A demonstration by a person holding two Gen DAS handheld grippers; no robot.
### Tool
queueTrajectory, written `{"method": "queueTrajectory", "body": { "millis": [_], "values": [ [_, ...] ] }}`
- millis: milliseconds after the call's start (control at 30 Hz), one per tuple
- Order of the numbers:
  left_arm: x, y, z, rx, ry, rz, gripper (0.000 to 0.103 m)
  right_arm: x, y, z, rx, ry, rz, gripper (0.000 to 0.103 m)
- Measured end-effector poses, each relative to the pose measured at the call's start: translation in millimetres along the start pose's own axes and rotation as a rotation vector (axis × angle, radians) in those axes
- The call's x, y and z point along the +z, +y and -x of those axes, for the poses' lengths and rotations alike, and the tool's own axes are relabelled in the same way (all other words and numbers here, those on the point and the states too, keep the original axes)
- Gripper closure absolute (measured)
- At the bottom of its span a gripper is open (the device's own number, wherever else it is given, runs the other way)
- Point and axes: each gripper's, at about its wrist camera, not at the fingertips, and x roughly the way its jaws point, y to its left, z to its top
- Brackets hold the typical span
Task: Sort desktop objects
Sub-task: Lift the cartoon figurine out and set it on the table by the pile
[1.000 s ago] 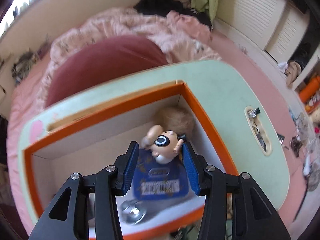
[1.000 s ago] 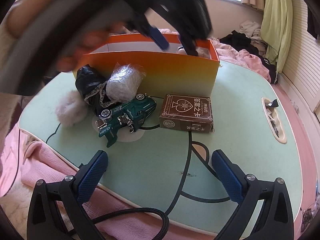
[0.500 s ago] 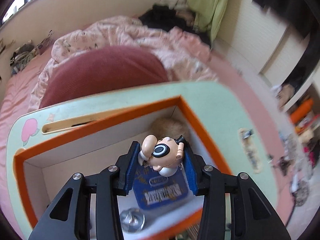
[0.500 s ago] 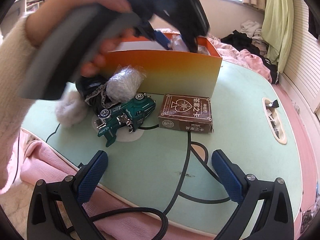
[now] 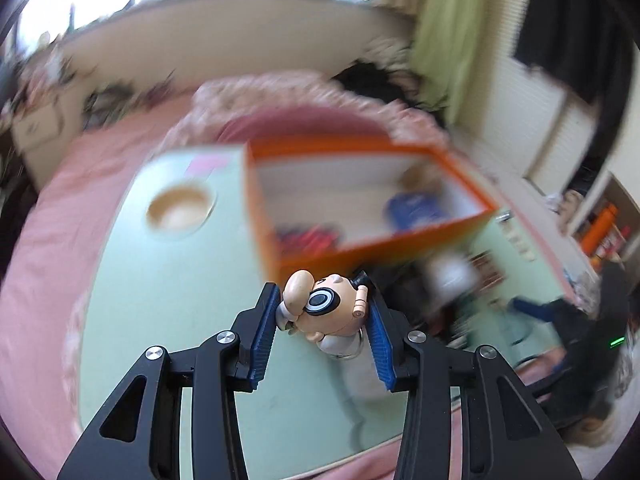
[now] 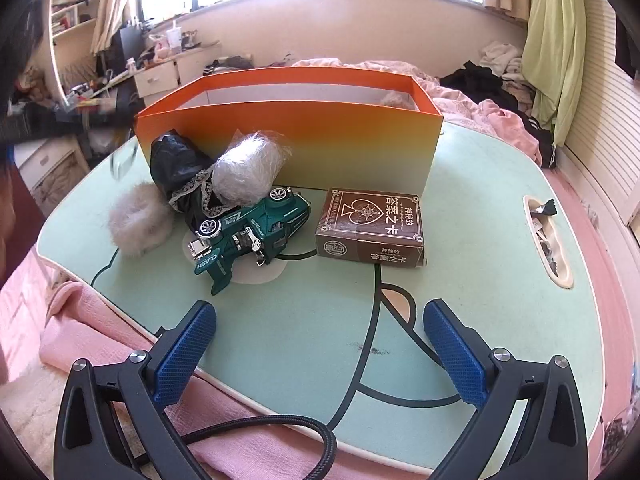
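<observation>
My left gripper [image 5: 322, 300] is shut on a small big-headed doll figure [image 5: 324, 312] with a key ring under it, held above the mint-green table [image 5: 160, 300] just in front of the orange box's [image 5: 360, 248] near corner. Inside the box lie a blue card [image 5: 416, 210] and something red [image 5: 312, 236]; this view is blurred. My right gripper [image 6: 320, 307] stands open over the table's near edge, nothing between its fingers. Before it lie a green toy car [image 6: 248, 236] and a brown card box [image 6: 372, 224].
Against the orange box [image 6: 288, 140] rest a black lace-trimmed bundle [image 6: 180, 168], a silvery wrapped ball [image 6: 248, 168] and a grey fluffy pompom [image 6: 138, 220]. A round cup recess [image 5: 180, 210] and a slot with clips [image 6: 546, 232] are set in the table. A black cable [image 6: 280, 432] crosses the pink blanket.
My left gripper has lifted the doll figure out of the box and swung left and back, so the box now lies ahead. It has left the right wrist view. The right gripper kept still.
</observation>
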Motion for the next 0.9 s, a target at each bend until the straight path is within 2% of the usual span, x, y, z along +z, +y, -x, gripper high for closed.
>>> {"method": "queueTrajectory", "body": {
  "millis": [100, 233, 300, 333, 367, 467, 600, 733, 800, 900],
  "values": [
    [-11.5, 8.6, -24.6, -0.080, 0.048, 0.064, 0.060, 0.5, -0.6, -0.3, 0.000, 0.000, 0.001, 0.000],
    [-9.4, -8.3, -29.0, -0.110, 0.015, 0.028, 0.057, 0.6, 0.4, -0.1, 0.001, -0.003, 0.000, 0.000],
    [-6.9, -11.0, -24.8, -0.136, -0.002, 0.031, 0.044, 0.2, -0.4, 0.1, 0.001, -0.001, 0.000, 0.000],
    [-7.1, -10.0, -21.0, -0.139, -0.014, 0.039, 0.030, 0.1, -0.5, 0.1, 0.001, -0.002, 0.001, 0.000],
    [-11.2, -10.2, -16.1, -0.134, -0.030, 0.050, 0.026, 0.1, -0.5, 0.0, 0.002, -0.002, 0.001, 0.000],
    [-20.8, -2.3, -3.2, -0.089, -0.051, 0.049, 0.026, 0.2, -0.7, -0.2, 0.001, -0.002, 0.001, 0.000],
    [-42.9, -3.4, 2.2, -0.044, -0.018, -0.016, 0.026, 0.2, -1.2, -0.5, 0.001, -0.001, 0.001, 0.000],
    [-56.2, -10.8, 1.4, -0.015, -0.048, -0.053, 0.018, 0.0, -1.2, -0.7, -0.001, -0.002, 0.001, 0.000],
    [-56.6, -19.3, -5.0, 0.044, -0.066, -0.091, 0.017, 0.8, -0.3, 0.8, -0.001, -0.002, 0.002, 0.000],
    [-61.1, -33.8, -14.4, 0.104, -0.082, -0.174, 0.006, 0.8, 0.4, 1.1, 0.004, -0.002, 0.002, 0.000]
  ]
}}
